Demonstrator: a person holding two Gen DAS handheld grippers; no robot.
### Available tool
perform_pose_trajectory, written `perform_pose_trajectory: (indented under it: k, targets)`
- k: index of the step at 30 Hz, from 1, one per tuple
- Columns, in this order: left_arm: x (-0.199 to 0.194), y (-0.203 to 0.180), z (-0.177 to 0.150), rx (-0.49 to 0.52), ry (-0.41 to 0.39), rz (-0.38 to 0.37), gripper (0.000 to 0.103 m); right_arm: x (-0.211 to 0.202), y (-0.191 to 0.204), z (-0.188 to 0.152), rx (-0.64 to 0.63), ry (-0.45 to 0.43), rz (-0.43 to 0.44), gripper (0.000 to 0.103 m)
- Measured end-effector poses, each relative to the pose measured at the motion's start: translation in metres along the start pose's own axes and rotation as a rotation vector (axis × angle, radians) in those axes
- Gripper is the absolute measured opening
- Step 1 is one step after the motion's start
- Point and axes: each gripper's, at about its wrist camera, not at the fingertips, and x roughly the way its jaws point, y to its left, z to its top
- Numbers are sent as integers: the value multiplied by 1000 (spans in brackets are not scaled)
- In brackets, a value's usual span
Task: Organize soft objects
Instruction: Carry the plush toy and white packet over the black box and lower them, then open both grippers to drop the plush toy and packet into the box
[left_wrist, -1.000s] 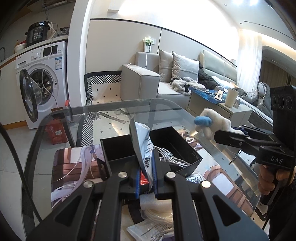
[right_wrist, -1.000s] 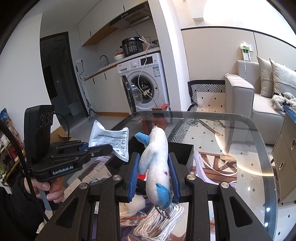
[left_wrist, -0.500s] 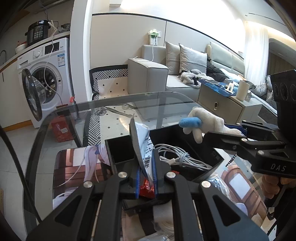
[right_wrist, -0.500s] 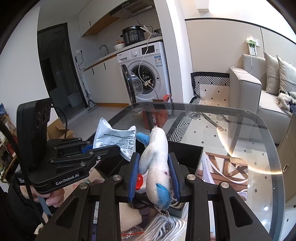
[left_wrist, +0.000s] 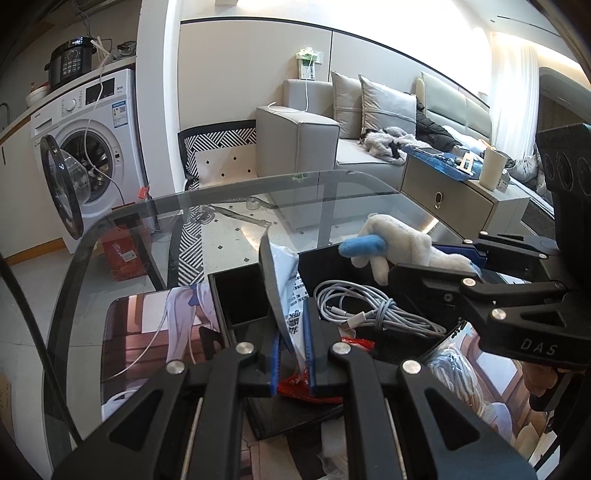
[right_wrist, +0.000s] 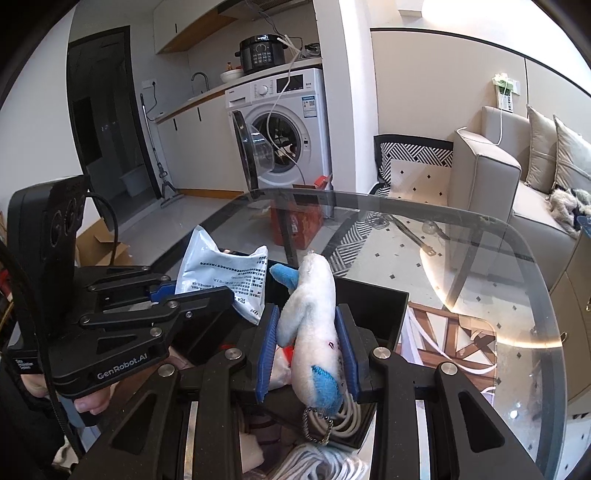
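Plush toy (right_wrist: 314, 317) and white packet (left_wrist: 291, 295) held above the black organizer box (right_wrist: 384, 310).
Right gripper (right_wrist: 306, 354) pinches the toy; left gripper (left_wrist: 293, 354) clamps the packet; grey cable (left_wrist: 369, 308) lies inside.

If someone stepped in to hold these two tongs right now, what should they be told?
Left tongs: shut on the white printed packet, held above the black divided bin.
Right tongs: shut on the white-and-blue plush toy, also over the bin.
Bin: the right compartment holds a coiled grey cable; the left compartment looks empty.
Done: both soft items picked up.
Left: lower each into a compartment and let go.
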Motion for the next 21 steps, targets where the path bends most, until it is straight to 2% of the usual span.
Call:
perform_pose_trajectory:
  k: [10, 17, 21]
  targets:
    - [14, -3, 2, 11, 14, -11, 8, 18, -6, -1, -45, 19, -138, 31]
    - [19, -5, 3, 16, 26, -20, 9, 22, -11, -2, -39, 22, -143, 31]
    - [21, -5, 1, 18, 36, -26, 10, 20, -11, -2, -50, 10, -130, 38]
